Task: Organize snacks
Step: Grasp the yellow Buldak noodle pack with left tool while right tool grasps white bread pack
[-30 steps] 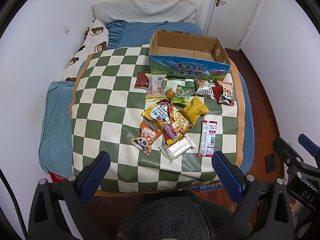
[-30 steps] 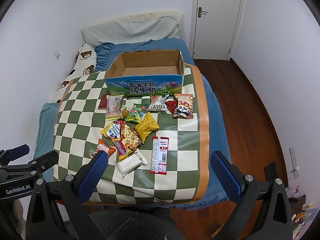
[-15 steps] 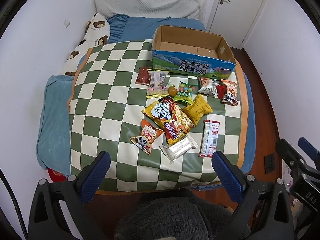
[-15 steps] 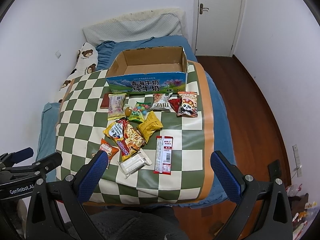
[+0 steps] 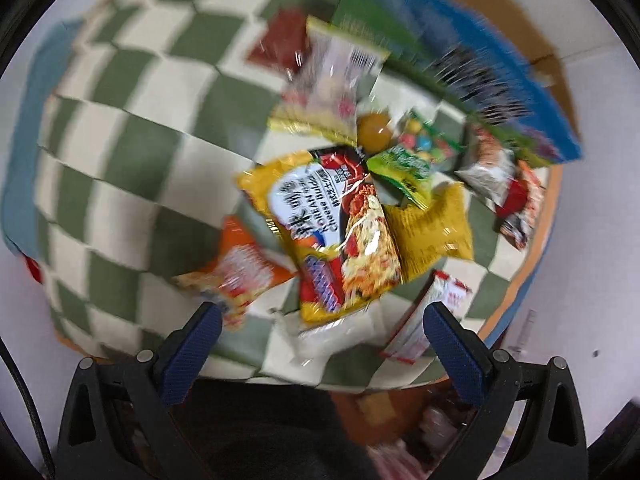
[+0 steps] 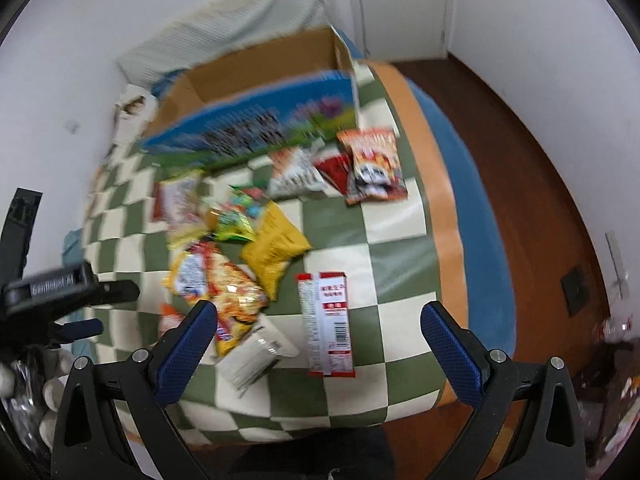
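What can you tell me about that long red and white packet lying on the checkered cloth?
The long red-and-white flat packet looks like glossy printed plastic or card, with red bands at both ends, printed text and a barcode near its closer end. It lies flat and lengthwise on the green-and-white checkered cloth, apart from the yellow crinkled snack bag, roughly between the open right claw tips, untouched.

The big yellow noodle packet (image 5: 324, 232) carries the words "Cheese Ramen" beside large Chinese characters, seen upside down. "GenRobot.AI" stands in pale letters on the left gripper's (image 6: 52, 292) black body. The carton's (image 6: 248, 128) dark lettering is too blurred to read.
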`<act>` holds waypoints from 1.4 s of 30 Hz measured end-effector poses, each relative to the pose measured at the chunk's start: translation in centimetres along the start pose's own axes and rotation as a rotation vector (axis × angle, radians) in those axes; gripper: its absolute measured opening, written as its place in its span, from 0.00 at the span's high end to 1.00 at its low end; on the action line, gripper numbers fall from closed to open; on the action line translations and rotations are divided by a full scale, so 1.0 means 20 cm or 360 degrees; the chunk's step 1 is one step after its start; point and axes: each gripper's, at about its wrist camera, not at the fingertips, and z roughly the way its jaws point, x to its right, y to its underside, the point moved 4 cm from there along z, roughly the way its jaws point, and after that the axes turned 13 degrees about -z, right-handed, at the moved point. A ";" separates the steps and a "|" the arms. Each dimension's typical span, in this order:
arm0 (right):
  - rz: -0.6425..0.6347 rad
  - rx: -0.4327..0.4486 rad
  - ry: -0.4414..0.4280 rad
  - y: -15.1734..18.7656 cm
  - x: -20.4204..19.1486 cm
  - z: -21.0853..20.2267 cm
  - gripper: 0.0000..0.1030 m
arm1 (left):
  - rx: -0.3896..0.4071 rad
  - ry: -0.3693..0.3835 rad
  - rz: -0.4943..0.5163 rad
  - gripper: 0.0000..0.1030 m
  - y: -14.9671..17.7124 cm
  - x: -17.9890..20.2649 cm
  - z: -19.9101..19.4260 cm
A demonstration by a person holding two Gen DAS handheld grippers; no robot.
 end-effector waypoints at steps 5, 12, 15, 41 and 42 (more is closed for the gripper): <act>0.0091 -0.0084 0.0018 -0.01 0.06 0.30 0.01 | -0.0245 -0.0042 -0.0147 0.00 -0.13 0.07 0.38; 0.0165 -0.0162 -0.0022 -0.02 0.04 0.50 0.03 | -0.0244 -0.0086 -0.0271 0.12 -0.18 0.10 0.60; 0.0156 -0.0205 0.0005 0.02 0.06 0.53 0.03 | -0.0146 -0.0141 -0.0064 0.15 -0.15 0.14 0.56; 0.0585 -0.0659 -0.0462 0.46 -0.38 1.08 0.38 | 0.0013 -0.0451 0.0739 0.14 -0.04 0.11 0.47; 0.0545 -0.0660 -0.0432 0.46 -0.39 1.09 0.40 | 0.0011 -0.0449 0.0739 0.14 0.00 0.14 0.46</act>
